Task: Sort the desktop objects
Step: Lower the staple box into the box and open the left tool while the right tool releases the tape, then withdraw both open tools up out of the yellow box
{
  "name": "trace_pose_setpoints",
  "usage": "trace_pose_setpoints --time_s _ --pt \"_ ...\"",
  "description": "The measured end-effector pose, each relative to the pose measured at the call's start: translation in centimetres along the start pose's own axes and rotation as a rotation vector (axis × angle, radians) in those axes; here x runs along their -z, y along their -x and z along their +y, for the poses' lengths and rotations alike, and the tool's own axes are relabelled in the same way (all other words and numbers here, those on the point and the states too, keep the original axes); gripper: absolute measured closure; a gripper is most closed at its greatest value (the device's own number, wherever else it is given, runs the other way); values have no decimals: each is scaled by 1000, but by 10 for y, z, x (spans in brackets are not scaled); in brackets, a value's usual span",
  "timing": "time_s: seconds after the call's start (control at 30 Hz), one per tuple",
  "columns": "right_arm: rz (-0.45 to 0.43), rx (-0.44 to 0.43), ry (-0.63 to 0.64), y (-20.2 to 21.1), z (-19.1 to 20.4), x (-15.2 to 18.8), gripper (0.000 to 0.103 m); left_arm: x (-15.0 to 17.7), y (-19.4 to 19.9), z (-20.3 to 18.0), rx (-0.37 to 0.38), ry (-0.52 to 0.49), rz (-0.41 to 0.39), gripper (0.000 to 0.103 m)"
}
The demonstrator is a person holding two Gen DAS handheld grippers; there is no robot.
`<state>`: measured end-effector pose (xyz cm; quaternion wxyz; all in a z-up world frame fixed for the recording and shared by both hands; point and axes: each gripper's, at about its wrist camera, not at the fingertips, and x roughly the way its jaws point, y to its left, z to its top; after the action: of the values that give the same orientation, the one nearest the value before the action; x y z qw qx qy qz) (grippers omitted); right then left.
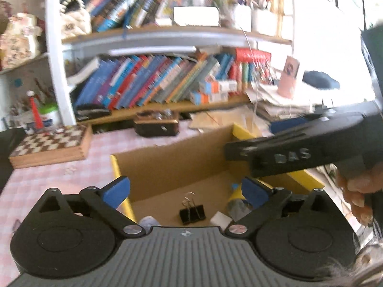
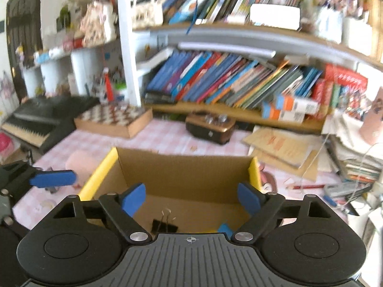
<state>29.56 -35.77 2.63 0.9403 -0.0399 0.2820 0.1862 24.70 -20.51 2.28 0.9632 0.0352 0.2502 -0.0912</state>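
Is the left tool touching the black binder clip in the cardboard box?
Apart. The left wrist view shows the left tool open and empty, with the black binder clip lying on the cardboard box floor beyond its blue fingers, clear of both.

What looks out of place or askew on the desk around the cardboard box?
Mostly clutter at the right: a red pencil lies loose on the pink checked tablecloth, and brown card folders sprawl in a skewed pile. The open cardboard box itself sits square, with a black binder clip inside.
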Motion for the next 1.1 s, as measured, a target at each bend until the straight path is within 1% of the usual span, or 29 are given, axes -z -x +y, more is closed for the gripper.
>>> trace_pose_setpoints --time_s 0.03,0.1,0.3,0.57,0.73,0.87,1.0,1.1 --pt "-16 17 -10 6 -1 2 11 0 5 3 -11 7 -12 0" --pt "-45 46 -37 17 -3 7 10 0 18 8 -29 24 -31 0" --pt "-77 95 -97 40 -7 22 6 11 49 21 -73 66 -64 0" --pt "-76 142 -130 66 5 47 2 28 75 31 -95 109 -75 0" --pt "-73 167 -154 76 22 66 1 42 94 33 -90 112 -109 0" --pt "-53 181 -169 83 40 81 1 55 104 37 -77 106 -98 0" --pt "-25 201 -179 89 61 96 1 71 111 47 -63 114 -60 0" --pt "1 217 -194 93 78 107 1 83 118 55 -50 99 -34 0"
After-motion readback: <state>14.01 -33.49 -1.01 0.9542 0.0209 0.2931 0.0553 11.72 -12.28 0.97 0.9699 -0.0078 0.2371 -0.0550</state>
